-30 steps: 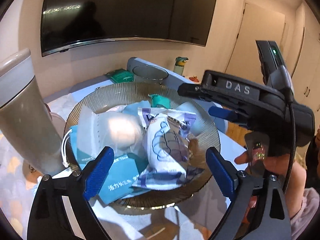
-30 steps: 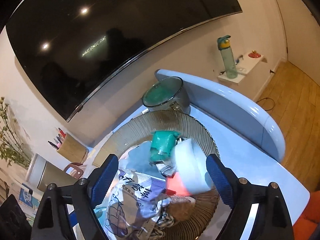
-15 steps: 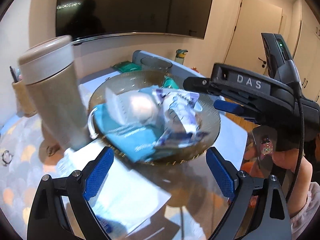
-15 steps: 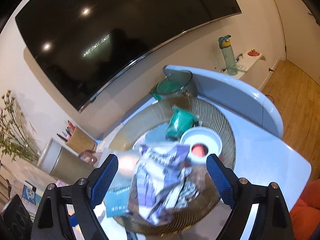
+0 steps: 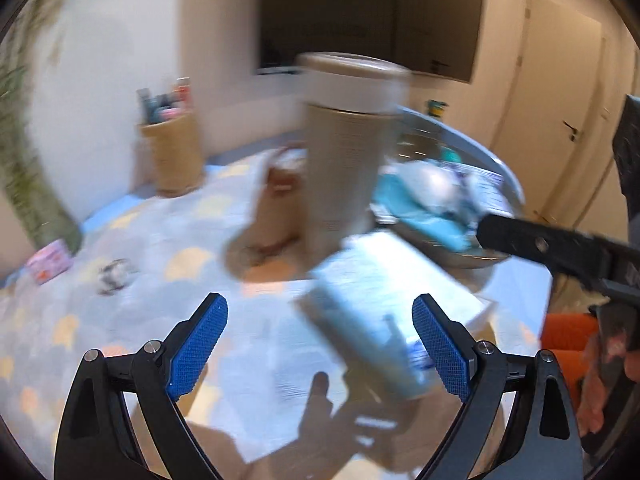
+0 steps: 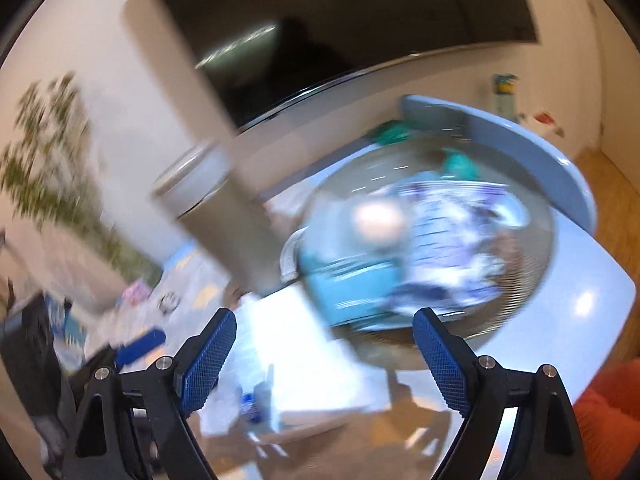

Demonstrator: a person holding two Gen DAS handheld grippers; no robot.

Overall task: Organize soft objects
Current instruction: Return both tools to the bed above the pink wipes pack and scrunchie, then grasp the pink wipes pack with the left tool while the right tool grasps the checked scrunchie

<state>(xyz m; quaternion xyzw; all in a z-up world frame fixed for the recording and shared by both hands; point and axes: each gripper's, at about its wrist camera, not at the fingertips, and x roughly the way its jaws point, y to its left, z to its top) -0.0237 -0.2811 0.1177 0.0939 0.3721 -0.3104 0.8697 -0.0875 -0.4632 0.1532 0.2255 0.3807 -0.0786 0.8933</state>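
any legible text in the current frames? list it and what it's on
None can be read; both views are motion-blurred.
Teal packet in the glass bowl: print smeared, unreadable.
Purple-and-white snack bag: print blurred.
Beige canister: faint small print, unreadable.
White packet on the table: markings blurred.

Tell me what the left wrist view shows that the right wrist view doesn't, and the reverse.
Left wrist only: a pen holder by the wall, a closed door, and the right gripper's black body at the right edge. Right wrist only: a water bottle far right and the wooden floor. Both: the tall beige canister, the glass bowl of soft packets, the dark screen, each blurred.
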